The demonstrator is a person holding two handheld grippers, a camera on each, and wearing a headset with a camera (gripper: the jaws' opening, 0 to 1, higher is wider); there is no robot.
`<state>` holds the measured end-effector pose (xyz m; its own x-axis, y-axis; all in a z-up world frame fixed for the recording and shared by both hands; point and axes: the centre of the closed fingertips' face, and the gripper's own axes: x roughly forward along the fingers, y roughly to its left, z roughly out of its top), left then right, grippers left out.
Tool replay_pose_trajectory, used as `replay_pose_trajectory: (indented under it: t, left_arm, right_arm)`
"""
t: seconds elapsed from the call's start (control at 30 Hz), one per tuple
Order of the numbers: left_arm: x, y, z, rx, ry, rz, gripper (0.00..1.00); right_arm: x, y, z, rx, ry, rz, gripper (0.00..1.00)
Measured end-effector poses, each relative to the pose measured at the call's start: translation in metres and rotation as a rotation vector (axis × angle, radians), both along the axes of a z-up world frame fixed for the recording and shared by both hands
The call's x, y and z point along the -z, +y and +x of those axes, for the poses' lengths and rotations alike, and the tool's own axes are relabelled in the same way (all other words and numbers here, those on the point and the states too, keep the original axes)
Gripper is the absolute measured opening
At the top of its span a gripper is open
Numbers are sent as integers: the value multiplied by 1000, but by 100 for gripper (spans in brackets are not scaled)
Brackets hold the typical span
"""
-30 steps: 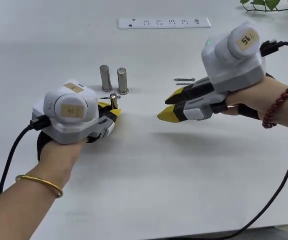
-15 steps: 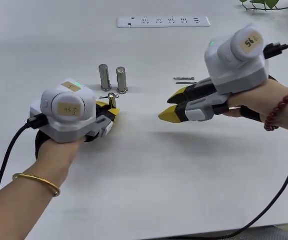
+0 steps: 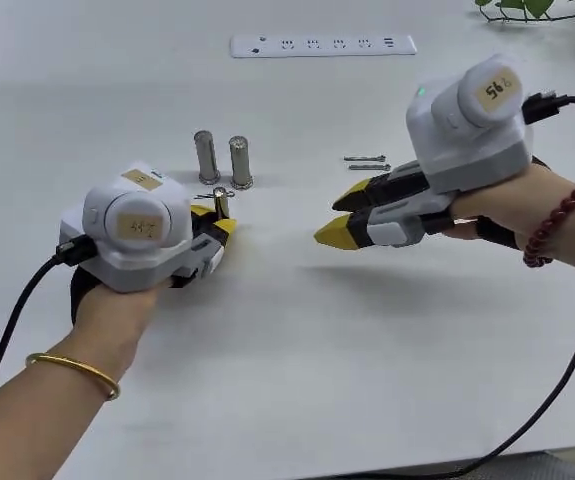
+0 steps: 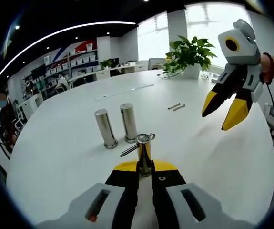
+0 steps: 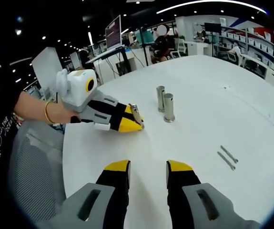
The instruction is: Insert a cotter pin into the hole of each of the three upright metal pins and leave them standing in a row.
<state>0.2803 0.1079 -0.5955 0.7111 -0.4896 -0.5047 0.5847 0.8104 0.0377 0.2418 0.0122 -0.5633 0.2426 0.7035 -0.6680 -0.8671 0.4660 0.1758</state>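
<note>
My left gripper (image 3: 222, 222) (image 4: 145, 168) is shut on an upright metal pin (image 4: 144, 152) (image 3: 221, 203) that has a cotter pin (image 4: 132, 148) (image 3: 210, 194) through its hole. Two more metal pins (image 3: 206, 157) (image 3: 240, 162) (image 4: 105, 128) (image 4: 128, 123) stand side by side just behind it. Two loose cotter pins (image 3: 366, 162) (image 5: 227, 157) (image 4: 177, 106) lie on the white table to the right. My right gripper (image 3: 343, 213) (image 5: 147, 168) is open with nothing between its fingers, hovering to the right of the held pin.
A white power strip (image 3: 322, 45) lies at the table's far edge. Plant leaves (image 3: 537, 10) show at the far right corner. Cables (image 3: 12, 320) trail from both grippers toward the near edge. The left gripper (image 5: 113, 117) shows in the right gripper view.
The picture has shifted slightly with the head. Both grippers keep about the same places; the left stays shut on the pin, the right stays open.
</note>
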Motion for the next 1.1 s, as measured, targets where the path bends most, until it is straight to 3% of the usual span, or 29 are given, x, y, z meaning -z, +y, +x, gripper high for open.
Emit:
replay_pose_trajectory:
  t: [0.13,0.53,0.63,0.9,1.0,1.1]
  left_arm:
    - [0,0,-1,0,1,5,7]
    - [-3,2,-2,-17,22,-36,10]
    - [-7,1,-4,-11,18,-42,14]
    - [-4,4,-12,-29,74,-73,26]
    - [-6,8,-13,-45,76,-85,30]
    - [-11,13,-15,-63,70,-83,41]
  right_arm:
    - [0,0,0,0,3,-1,26]
    - [3,2,0,9,10,1,26]
    - [1,4,2,22,7,12,26]
    - [-9,14,14,75,-12,87,26]
    - [-10,18,20,94,-28,94,26]
    - [-10,23,26,130,-37,123,25]
